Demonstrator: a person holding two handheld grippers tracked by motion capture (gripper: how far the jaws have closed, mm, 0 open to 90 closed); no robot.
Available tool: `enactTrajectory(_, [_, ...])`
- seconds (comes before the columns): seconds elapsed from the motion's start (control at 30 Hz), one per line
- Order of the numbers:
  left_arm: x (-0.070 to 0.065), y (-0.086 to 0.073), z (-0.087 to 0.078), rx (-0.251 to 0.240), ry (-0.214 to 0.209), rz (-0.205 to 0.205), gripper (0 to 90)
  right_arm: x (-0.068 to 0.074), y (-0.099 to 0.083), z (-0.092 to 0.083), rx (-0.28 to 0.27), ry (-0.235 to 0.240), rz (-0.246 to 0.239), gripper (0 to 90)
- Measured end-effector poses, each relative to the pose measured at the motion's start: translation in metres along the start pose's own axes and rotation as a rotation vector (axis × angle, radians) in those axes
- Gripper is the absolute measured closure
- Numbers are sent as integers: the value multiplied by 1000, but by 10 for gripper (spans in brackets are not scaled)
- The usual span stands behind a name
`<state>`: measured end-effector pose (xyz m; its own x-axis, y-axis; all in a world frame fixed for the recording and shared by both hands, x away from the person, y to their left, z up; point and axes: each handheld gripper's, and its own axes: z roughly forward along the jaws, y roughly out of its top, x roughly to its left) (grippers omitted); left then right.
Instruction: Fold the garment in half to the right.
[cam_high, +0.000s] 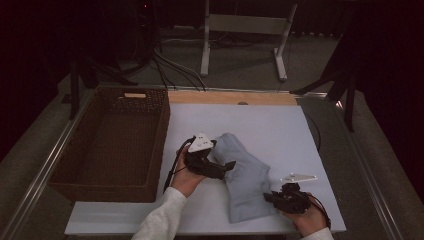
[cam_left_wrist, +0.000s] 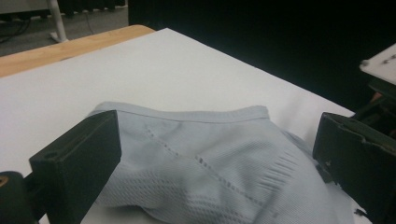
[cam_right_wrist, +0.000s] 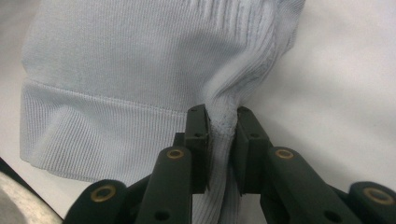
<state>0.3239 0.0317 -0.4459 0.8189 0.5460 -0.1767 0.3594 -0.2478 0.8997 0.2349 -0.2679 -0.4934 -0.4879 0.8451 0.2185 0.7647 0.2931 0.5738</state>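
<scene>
A pale blue knitted garment (cam_high: 246, 172) lies folded on the white table top (cam_high: 270, 130), running from the middle toward the front edge. My left gripper (cam_high: 229, 166) hovers at its left side, jaws wide open, with nothing pinched; in the left gripper view the cloth (cam_left_wrist: 210, 158) lies beyond and below the two black fingers (cam_left_wrist: 79, 163). My right gripper (cam_high: 267, 196) sits at the garment's lower right edge. In the right gripper view its pads (cam_right_wrist: 198, 140) are shut on a bunched fold of the ribbed fabric (cam_right_wrist: 223, 121).
A brown wicker basket (cam_high: 90, 145) stands at the table's left side, nothing inside it. A wooden strip (cam_high: 230, 97) runs along the table's far edge. Beyond it are desk legs and cables on the floor.
</scene>
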Motion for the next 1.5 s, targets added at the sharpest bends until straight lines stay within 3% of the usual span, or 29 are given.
enactTrajectory(0.13, [5, 3, 4, -1, 13, 18, 20, 0, 0, 0, 0, 0, -1, 783])
enactTrajectory(0.27, [13, 6, 8, -8, 13, 8, 34, 0, 0, 0, 1, -1, -2, 782])
enactTrajectory(0.47, [22, 9, 14, -9, 49, 28, 38, 0, 0, 0, 1, 0, -3, 783])
enactTrajectory(0.57, [26, 9, 18, 3, 61, 44, 35, 0, 0, 0, 1, 0, -3, 782])
enactTrajectory(0.8, [37, 8, 28, 20, 77, 29, 35, 0, 0, 0, 2, 2, -3, 782])
enactTrajectory(0.9, [40, 7, 31, 25, 88, 47, 42, 0, 0, 0, 2, 3, -4, 782])
enactTrajectory(1.5, [60, -3, 43, 42, 99, 5, 58, -1, 0, 1, 5, 4, -6, 782])
